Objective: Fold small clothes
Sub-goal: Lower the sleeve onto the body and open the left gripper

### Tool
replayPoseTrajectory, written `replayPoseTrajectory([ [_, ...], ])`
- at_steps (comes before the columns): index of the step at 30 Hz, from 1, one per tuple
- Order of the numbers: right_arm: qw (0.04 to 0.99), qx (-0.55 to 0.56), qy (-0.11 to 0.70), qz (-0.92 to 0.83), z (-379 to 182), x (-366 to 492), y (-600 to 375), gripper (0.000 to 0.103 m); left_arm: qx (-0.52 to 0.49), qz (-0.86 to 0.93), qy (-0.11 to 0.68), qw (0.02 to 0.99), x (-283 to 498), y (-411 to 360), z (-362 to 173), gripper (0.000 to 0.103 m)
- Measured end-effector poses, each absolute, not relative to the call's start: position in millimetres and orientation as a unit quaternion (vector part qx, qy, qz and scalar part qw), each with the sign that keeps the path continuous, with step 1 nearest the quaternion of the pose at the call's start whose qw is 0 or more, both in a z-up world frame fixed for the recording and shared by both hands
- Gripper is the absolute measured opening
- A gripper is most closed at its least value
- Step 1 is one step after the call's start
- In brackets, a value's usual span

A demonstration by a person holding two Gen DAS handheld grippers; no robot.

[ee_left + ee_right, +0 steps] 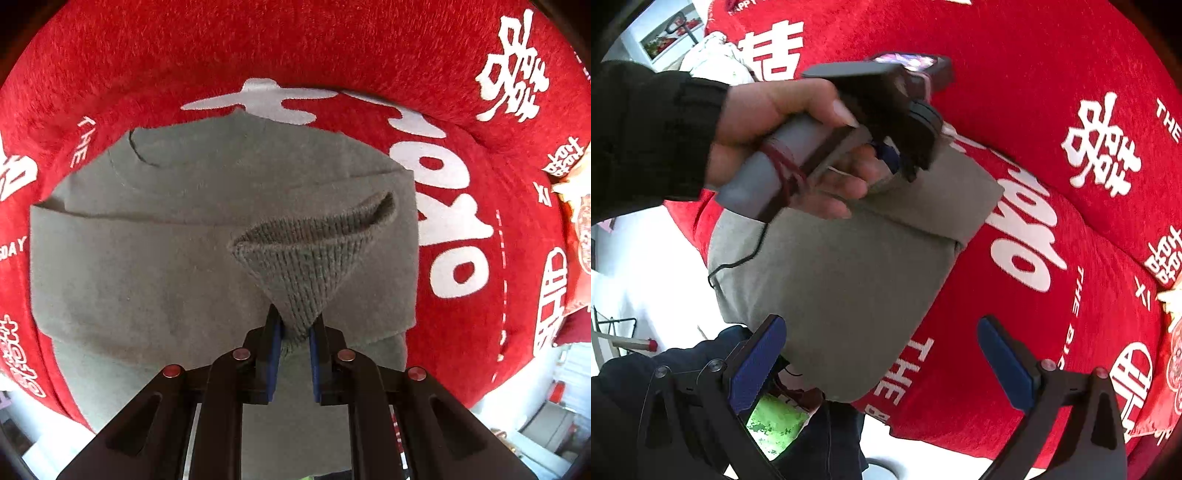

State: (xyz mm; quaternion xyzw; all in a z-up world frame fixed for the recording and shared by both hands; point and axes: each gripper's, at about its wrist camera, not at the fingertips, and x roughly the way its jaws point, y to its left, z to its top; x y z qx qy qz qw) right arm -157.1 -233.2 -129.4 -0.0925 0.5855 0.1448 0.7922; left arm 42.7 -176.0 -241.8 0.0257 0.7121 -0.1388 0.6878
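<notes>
A grey-green knit garment (155, 258) lies partly folded on a red blanket (295, 48) with white lettering. My left gripper (295, 334) points down at it, shut on a ribbed cuff (314, 254) that rises to the pads as a cone. In the right wrist view the same garment (842, 288) shows a folded flap at its far side, with the left gripper (901, 162) and the hand (775, 110) that holds it above that flap. My right gripper (882, 362) stands open over the garment's near edge and the blanket, with nothing between its fingers.
The red blanket (1052, 55) hangs over an edge, with white floor (639, 258) beyond at the left. A person's dark trousers and a green packet (775, 424) sit under my right gripper. A red-and-cream printed bag (580, 221) lies at the blanket's right edge.
</notes>
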Motion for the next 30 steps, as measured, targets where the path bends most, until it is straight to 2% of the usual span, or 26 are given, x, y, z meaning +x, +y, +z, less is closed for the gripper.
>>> replayPoseTrajectory([
  [8, 0.789, -0.082, 0.596, 0.124, -133, -154, -233, 0.103, -0.030, -0.184, 0.744, 0.642, 41, -154, -262, 0.013],
  [14, 0.786, -0.092, 0.598, 0.128, -132, -158, -223, 0.103, 0.000, -0.168, 0.730, 0.663, 39, -150, -263, 0.013],
  [22, 0.790, -0.084, 0.595, 0.122, -132, -156, -226, 0.103, -0.153, -0.236, 0.728, 0.626, 32, -119, -253, 0.013],
  [27, 0.792, -0.081, 0.592, 0.127, -132, -156, -225, 0.103, -0.191, -0.241, 0.705, 0.639, 28, -104, -238, 0.013],
  [28, 0.792, -0.082, 0.591, 0.128, -132, -156, -224, 0.103, -0.194, -0.242, 0.704, 0.639, 28, -103, -235, 0.017],
  [29, 0.793, -0.081, 0.590, 0.129, -132, -157, -223, 0.103, -0.193, -0.235, 0.705, 0.641, 29, -101, -233, 0.031],
  [30, 0.793, -0.081, 0.590, 0.130, -132, -158, -223, 0.103, -0.195, -0.227, 0.702, 0.646, 29, -98, -231, 0.084],
])
